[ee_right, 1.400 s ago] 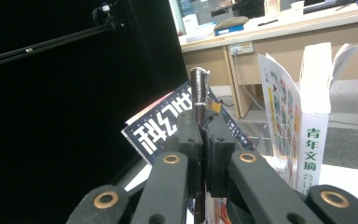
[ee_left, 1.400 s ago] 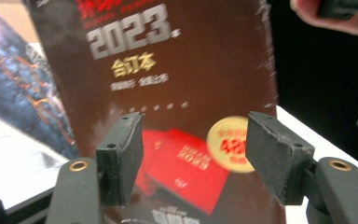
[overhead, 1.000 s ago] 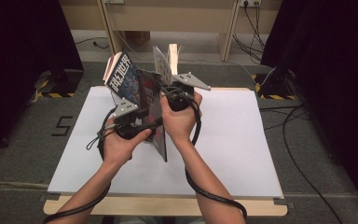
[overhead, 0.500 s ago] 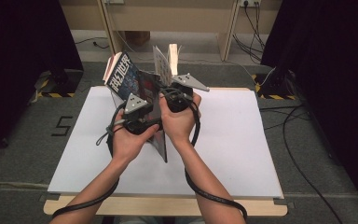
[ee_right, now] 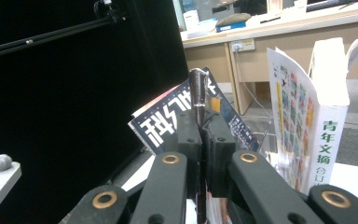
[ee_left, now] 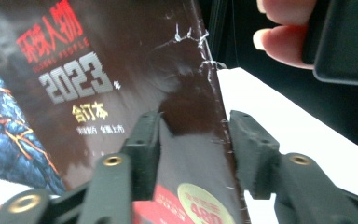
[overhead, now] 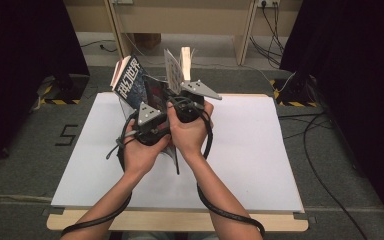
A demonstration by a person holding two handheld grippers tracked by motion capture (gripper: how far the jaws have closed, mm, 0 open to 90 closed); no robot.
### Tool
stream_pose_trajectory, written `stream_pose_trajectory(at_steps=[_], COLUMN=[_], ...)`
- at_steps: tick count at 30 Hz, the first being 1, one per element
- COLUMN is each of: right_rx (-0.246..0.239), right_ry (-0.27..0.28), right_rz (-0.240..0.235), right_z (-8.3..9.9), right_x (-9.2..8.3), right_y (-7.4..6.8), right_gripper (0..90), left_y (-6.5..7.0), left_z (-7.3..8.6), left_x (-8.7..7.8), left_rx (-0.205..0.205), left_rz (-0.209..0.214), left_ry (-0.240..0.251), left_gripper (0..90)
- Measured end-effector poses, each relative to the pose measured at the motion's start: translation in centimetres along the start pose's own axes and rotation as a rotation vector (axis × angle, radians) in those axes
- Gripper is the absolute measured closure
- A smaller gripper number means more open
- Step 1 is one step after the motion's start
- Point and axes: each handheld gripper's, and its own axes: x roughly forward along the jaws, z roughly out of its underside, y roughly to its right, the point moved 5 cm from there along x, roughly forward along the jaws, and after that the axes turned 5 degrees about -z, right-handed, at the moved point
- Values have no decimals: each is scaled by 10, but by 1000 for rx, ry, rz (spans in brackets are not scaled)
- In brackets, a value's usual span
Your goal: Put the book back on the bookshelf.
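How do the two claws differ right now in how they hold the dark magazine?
The right claw is shut tight on the dark magazine, pinching its edge. The left claw straddles the cover's edge, jaws apart and just closing, pads not yet pressing. The right one aims at the shelf, the left at the cover. Both work the same magazine.

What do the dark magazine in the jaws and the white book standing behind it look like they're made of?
The dark magazine looks like glossy coated paper: its cover shines, with white crease cracks near the spine edge. The white book seems to be a thick paperback, with a matte or lightly coated card cover, a printed spine and fanned page edges at the top. Its exact finish is hard to judge.
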Motion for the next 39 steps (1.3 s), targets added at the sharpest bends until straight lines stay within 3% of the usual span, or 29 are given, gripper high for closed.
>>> stream_pose_trajectory(at_steps=[8, 12, 17, 22, 27, 39], right_rx=[-1, -19, -41, -52, -56, -14], right_ry=[-35, -44, -69, -44, -26, -33], right_rz=[-32, -59, -104, -155, -122, 39], right_z=[5, 7, 10, 8, 12, 39], right_x=[3, 6, 9, -4, -23, -68], right_y=[-9, -11, -14, -14, 6, 83], right_gripper=[856, 788, 687, 576, 575, 577], left_y=[-12, -25, -41, -58, -69, -90], left_z=[12, 18, 25, 28, 28, 32], left_x=[-16, -23, -28, -37, -51, -74], left_rx=[-70, -45, -59, -79, -68, -79], left_rz=[4, -4, 3, -3, -7, -40], left_ry=[24, 32, 15, 44, 74, 135], left_gripper=[781, 856, 870, 870, 870, 871])
